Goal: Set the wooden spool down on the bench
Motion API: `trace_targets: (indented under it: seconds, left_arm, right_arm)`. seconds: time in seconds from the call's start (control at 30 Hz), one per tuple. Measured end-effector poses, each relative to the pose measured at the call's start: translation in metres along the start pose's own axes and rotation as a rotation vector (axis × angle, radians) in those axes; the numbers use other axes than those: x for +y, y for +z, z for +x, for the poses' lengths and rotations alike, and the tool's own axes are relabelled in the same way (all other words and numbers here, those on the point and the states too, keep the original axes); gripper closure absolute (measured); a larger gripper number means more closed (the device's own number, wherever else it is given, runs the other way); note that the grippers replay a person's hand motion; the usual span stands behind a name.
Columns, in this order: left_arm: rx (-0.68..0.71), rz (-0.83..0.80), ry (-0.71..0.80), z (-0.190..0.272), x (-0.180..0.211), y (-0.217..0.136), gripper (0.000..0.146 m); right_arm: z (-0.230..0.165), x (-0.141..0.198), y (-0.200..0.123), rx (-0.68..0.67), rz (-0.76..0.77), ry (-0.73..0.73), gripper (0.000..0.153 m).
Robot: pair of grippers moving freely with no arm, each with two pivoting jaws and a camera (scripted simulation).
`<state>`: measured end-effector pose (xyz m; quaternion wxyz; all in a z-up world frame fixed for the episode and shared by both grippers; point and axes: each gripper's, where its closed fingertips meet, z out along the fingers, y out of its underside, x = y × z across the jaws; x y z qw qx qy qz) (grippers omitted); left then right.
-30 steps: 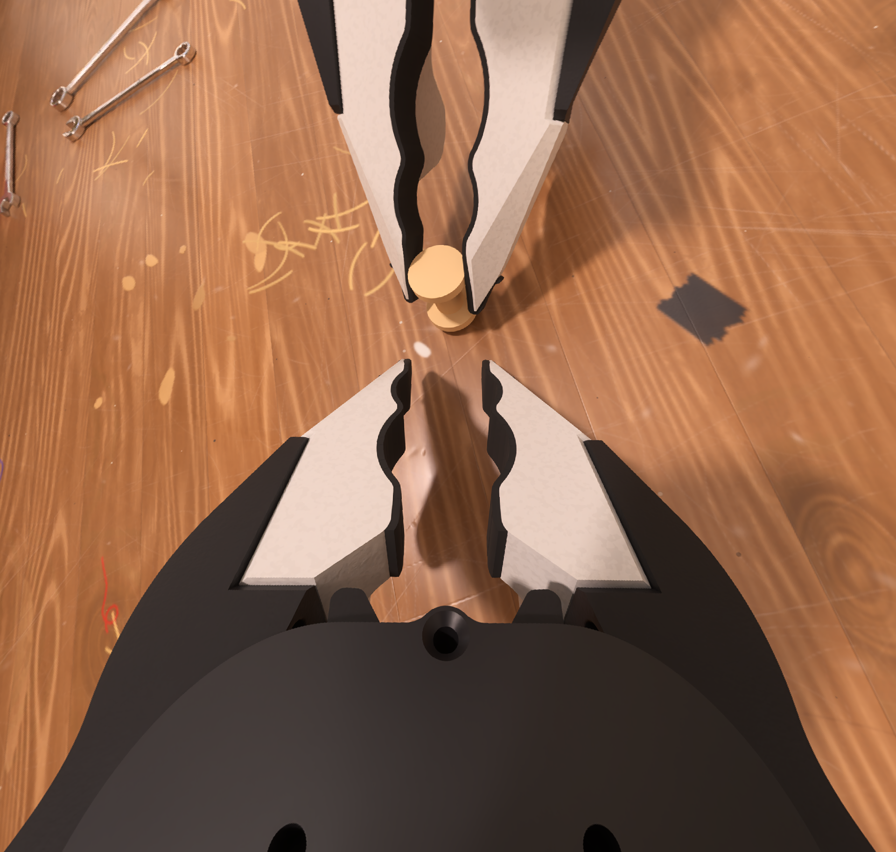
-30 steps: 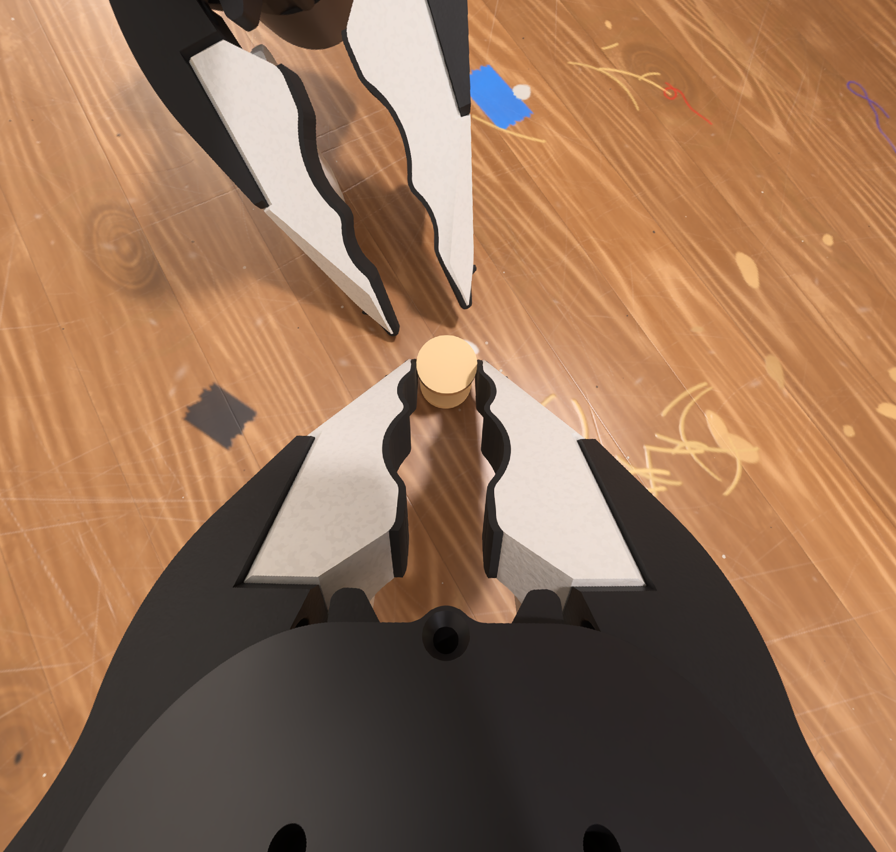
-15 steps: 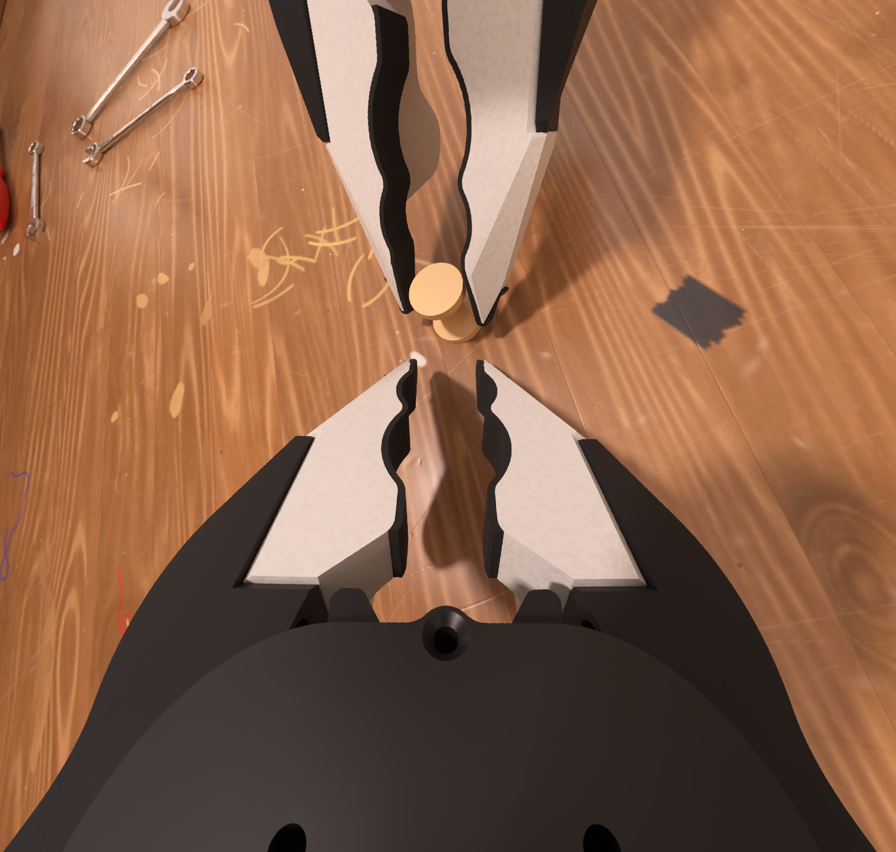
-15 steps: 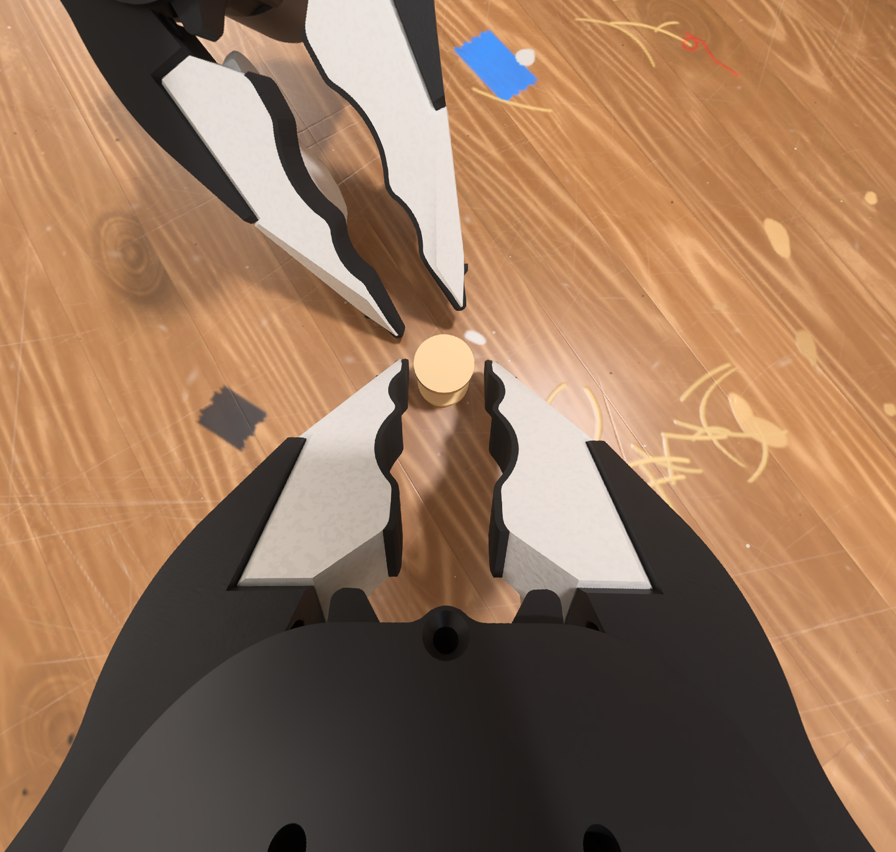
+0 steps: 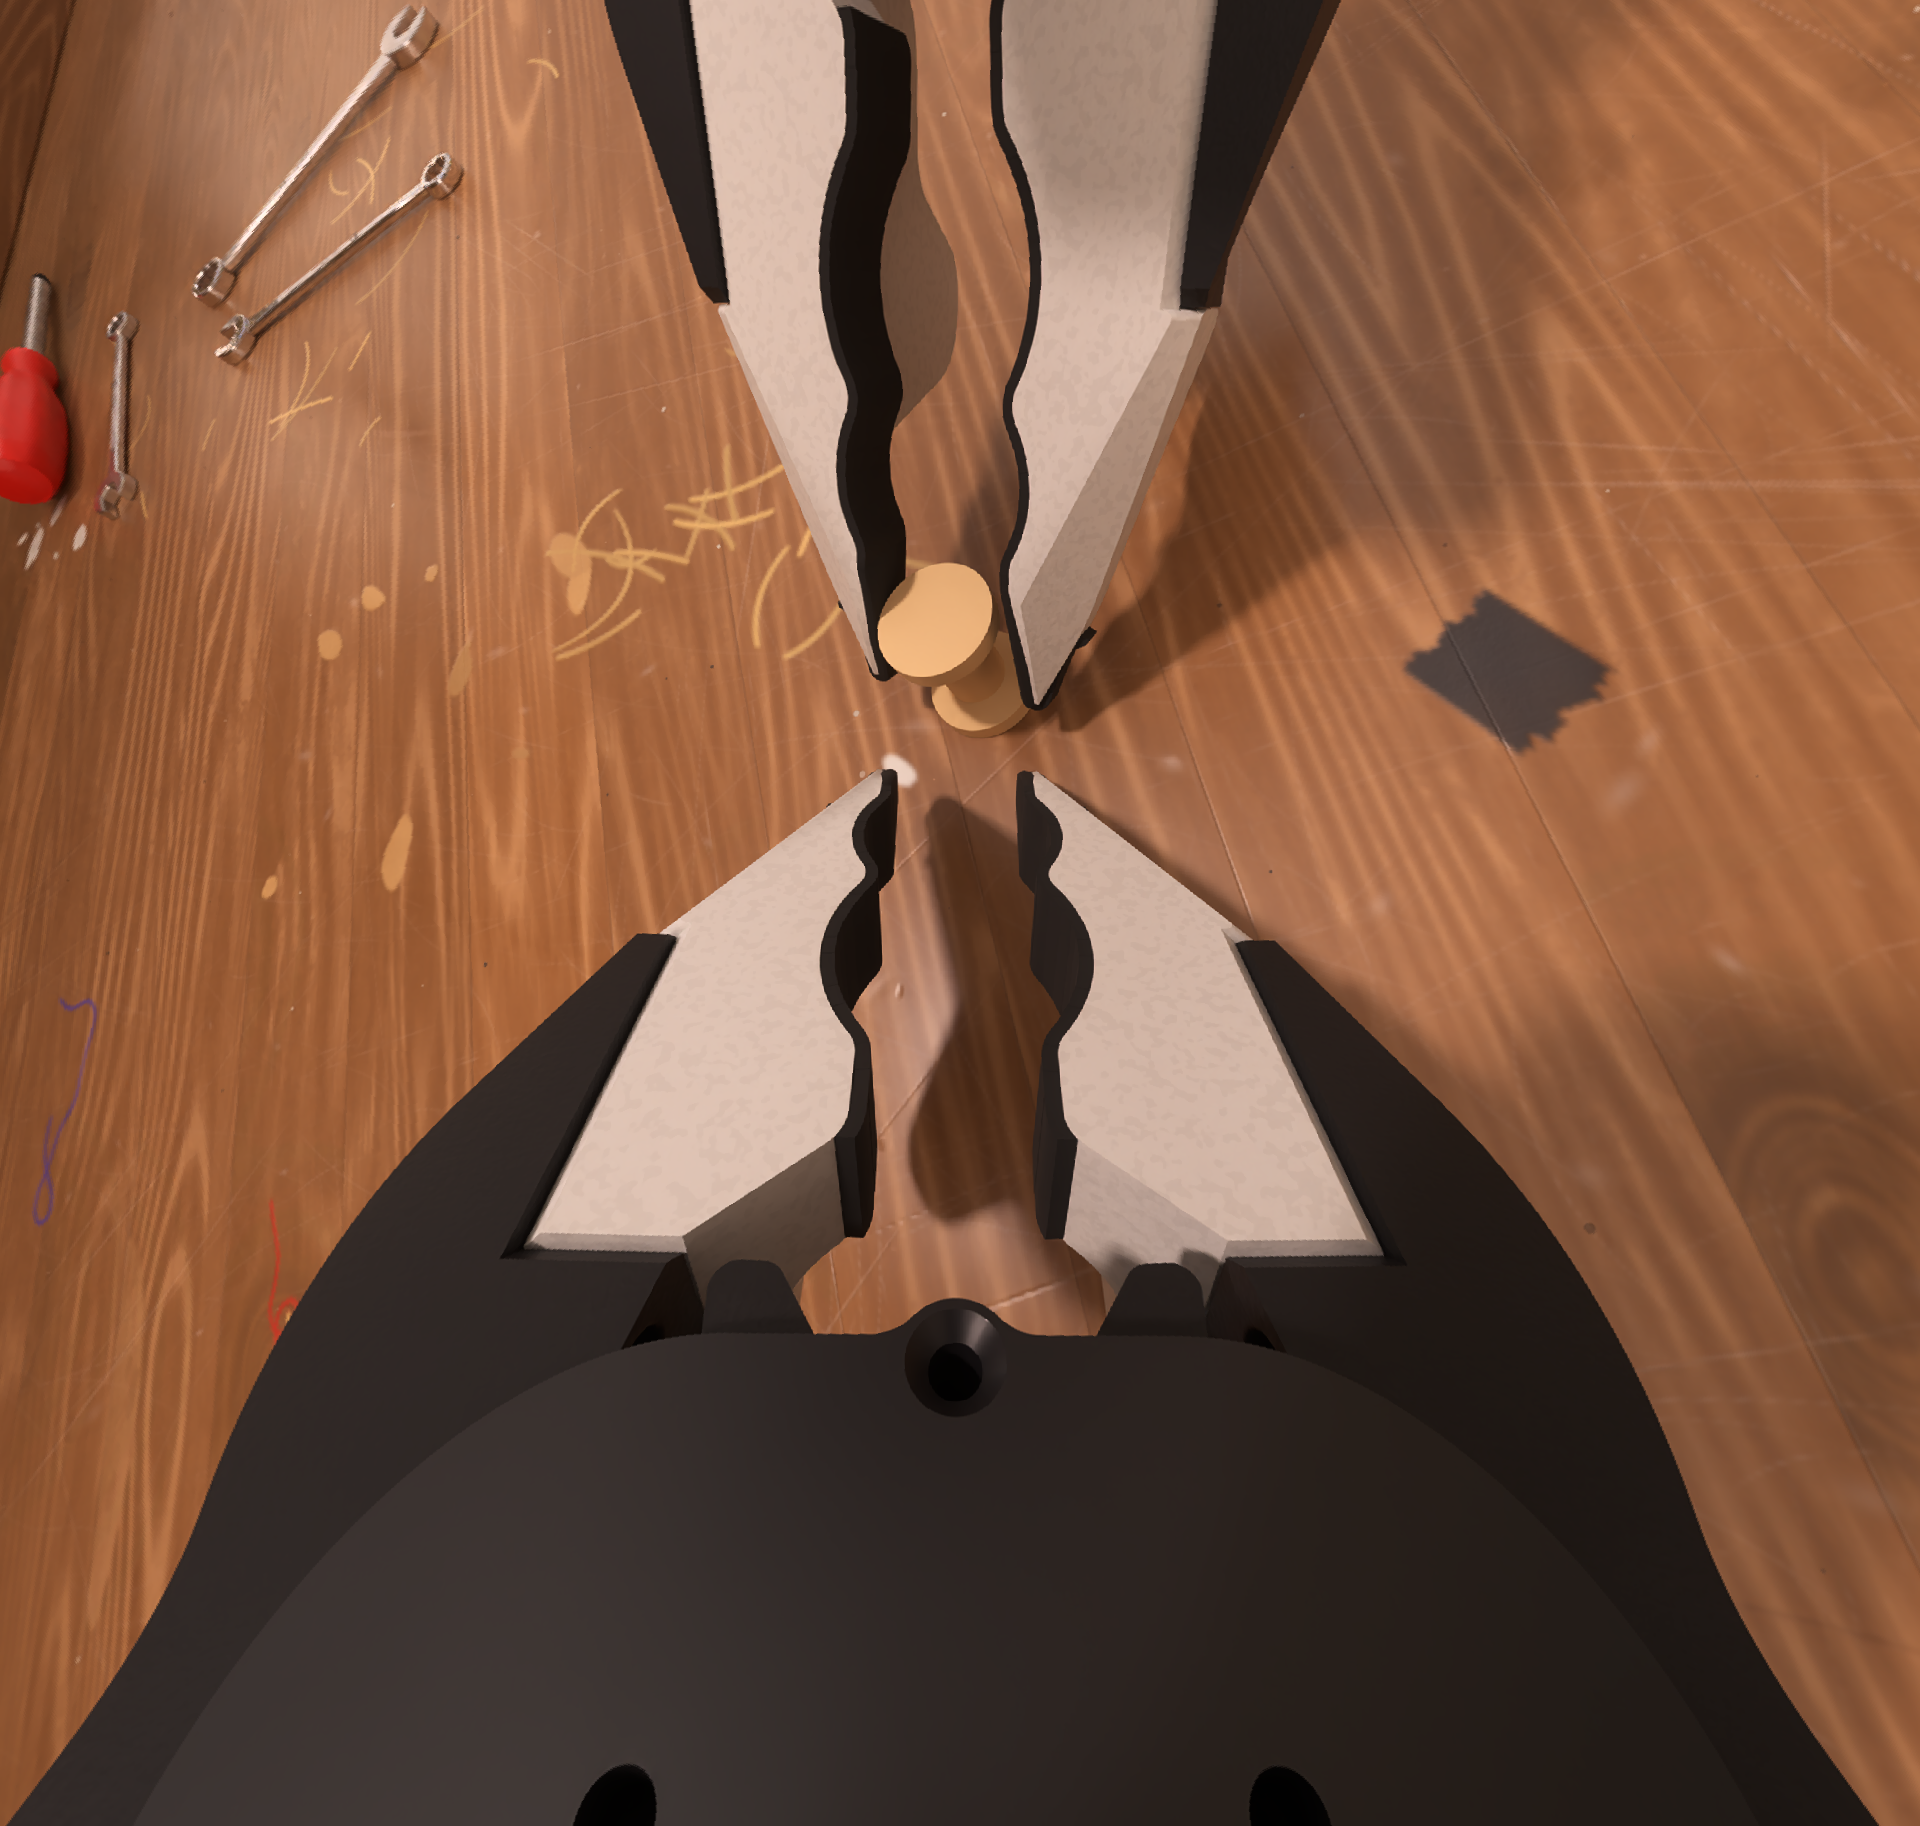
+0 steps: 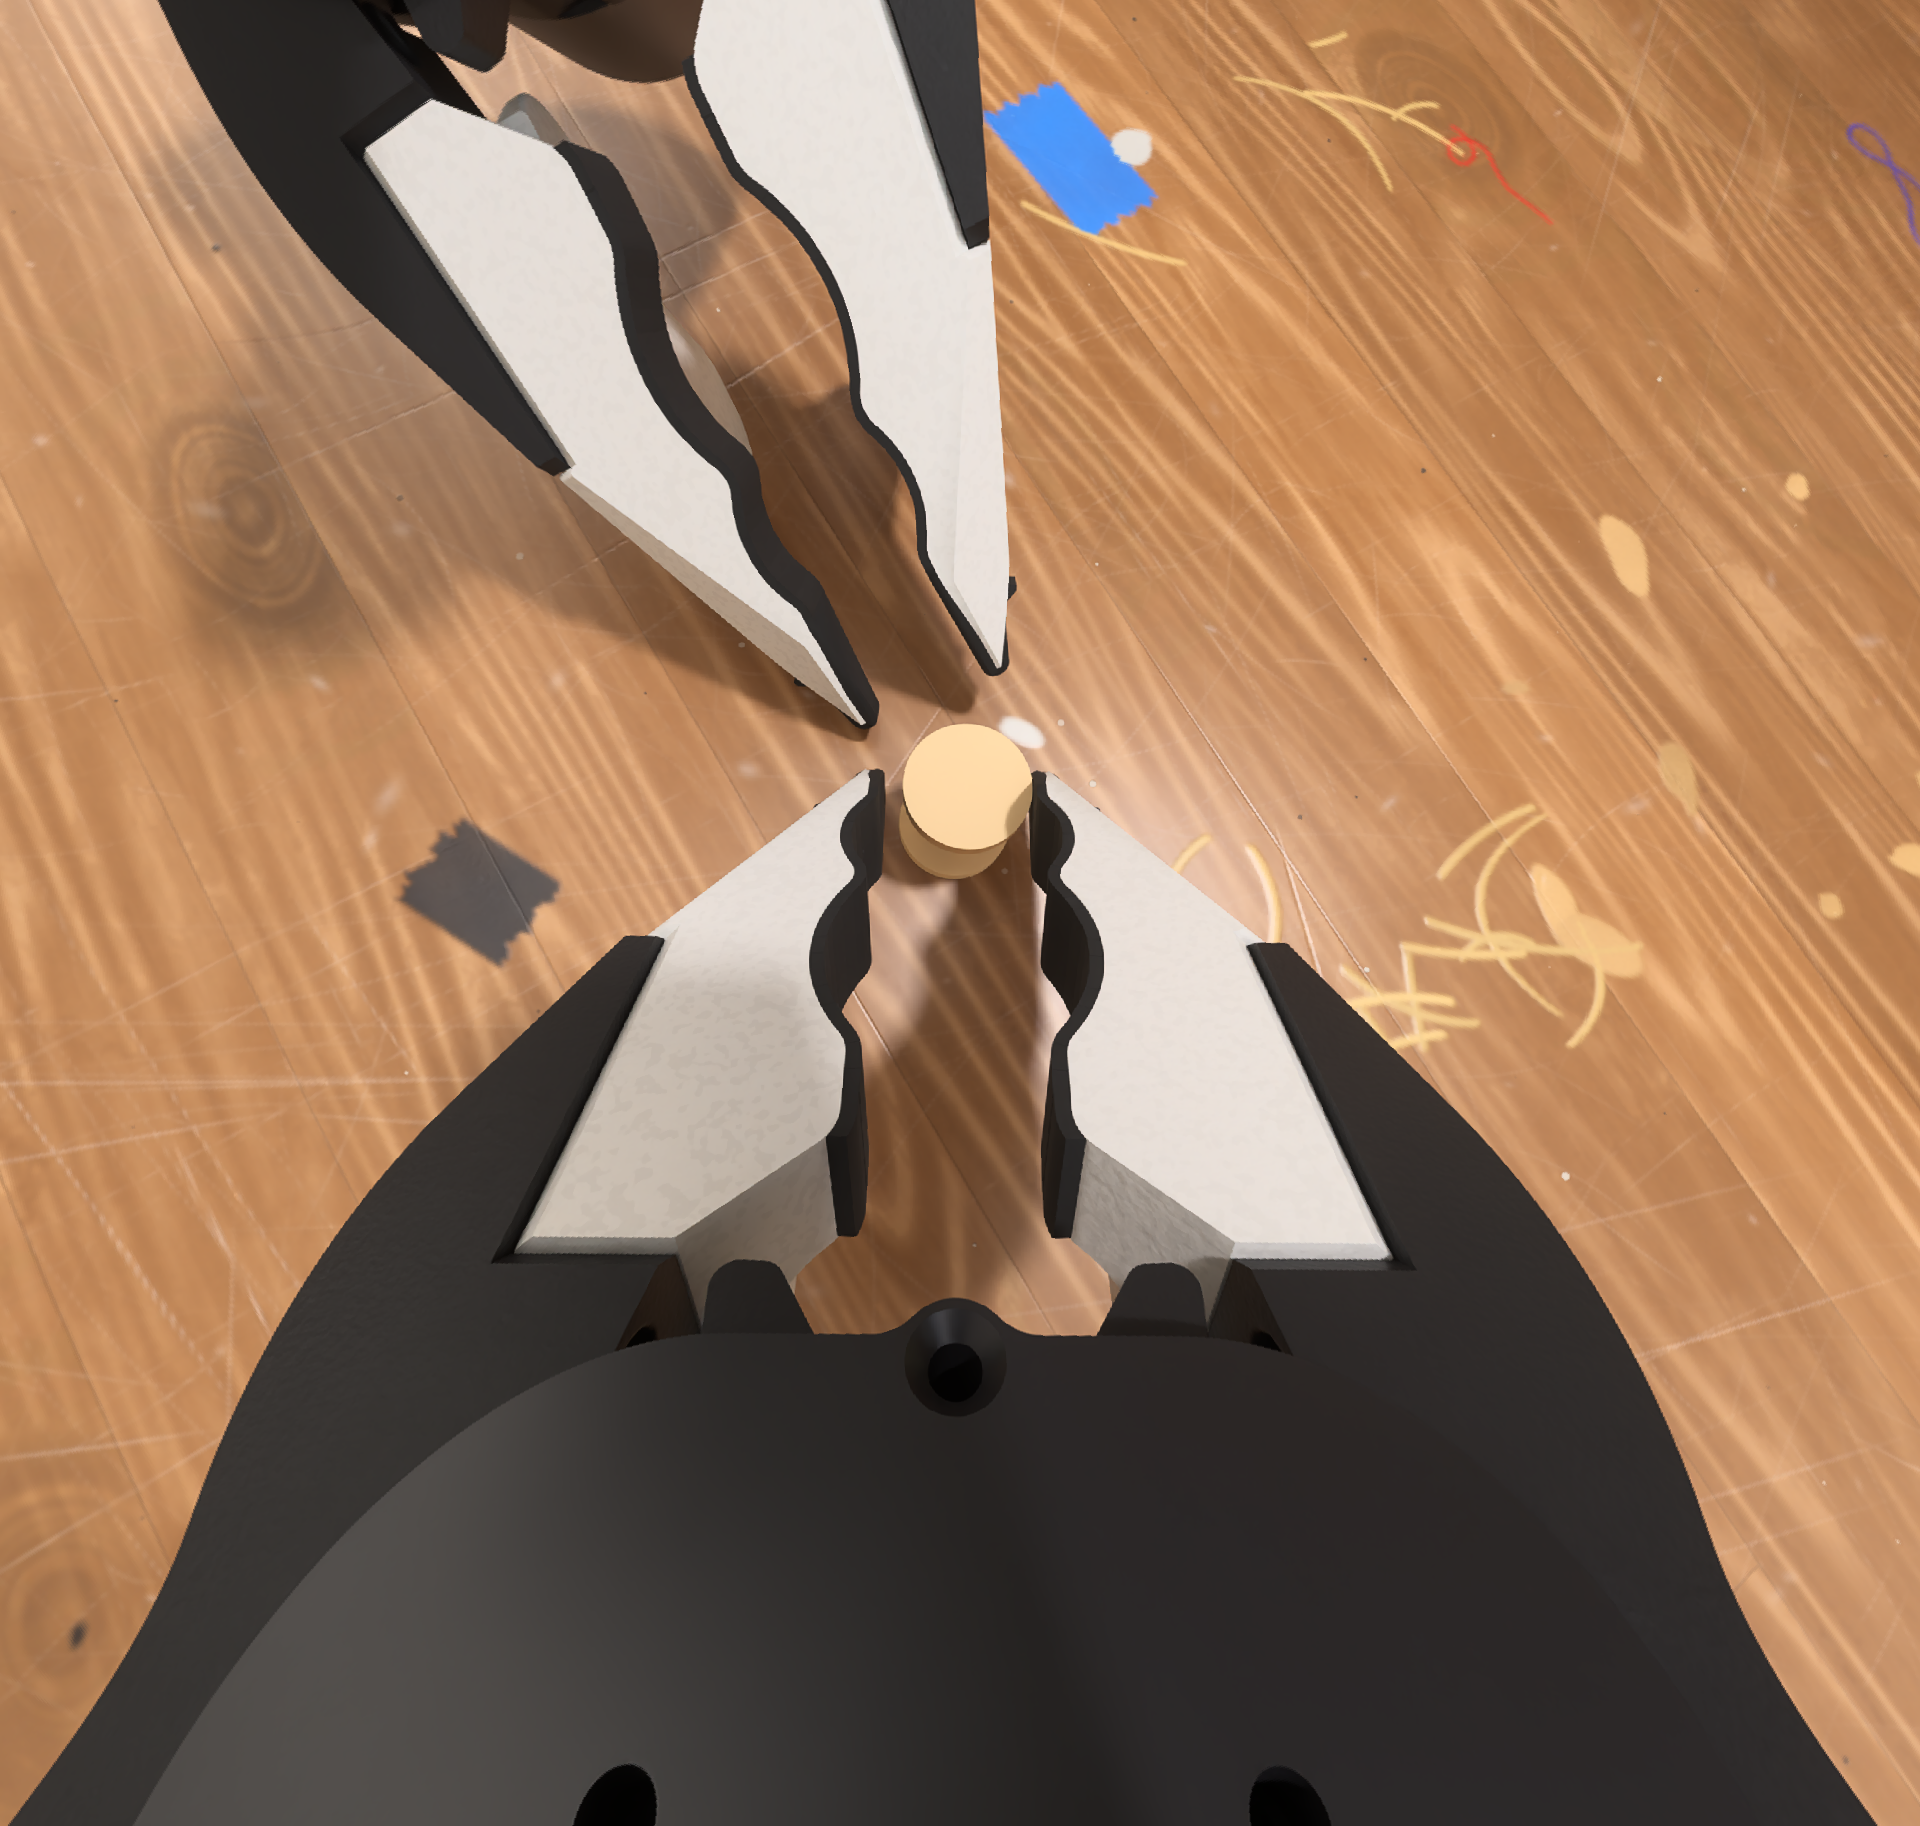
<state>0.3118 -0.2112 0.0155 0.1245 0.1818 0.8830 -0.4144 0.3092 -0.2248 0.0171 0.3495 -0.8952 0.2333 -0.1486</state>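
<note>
Left wrist view: the left tongs (image 5: 956, 784) are seen parted and empty, just short of the wooden spool (image 5: 940, 628), which stands upright on the tabletop (image 5: 1558, 374), wrenches (image 5: 322, 187) lying well apart. Right wrist view: the spool (image 6: 964, 800) is flanked by the right tongs (image 6: 956, 789), narrowly parted; contact cannot be told, so release is judged under way.
</note>
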Motion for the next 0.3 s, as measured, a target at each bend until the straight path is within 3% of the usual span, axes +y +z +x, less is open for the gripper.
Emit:
trace_targets:
  seconds: [0.3]
  left_arm:
    - [-0.032, -0.033, 0.016, -0.0007, -0.0026, 0.0019, 0.122]
  right_arm:
    - [0.0042, 0.0024, -0.0033, -0.038, 0.028, 0.070, 0.121]
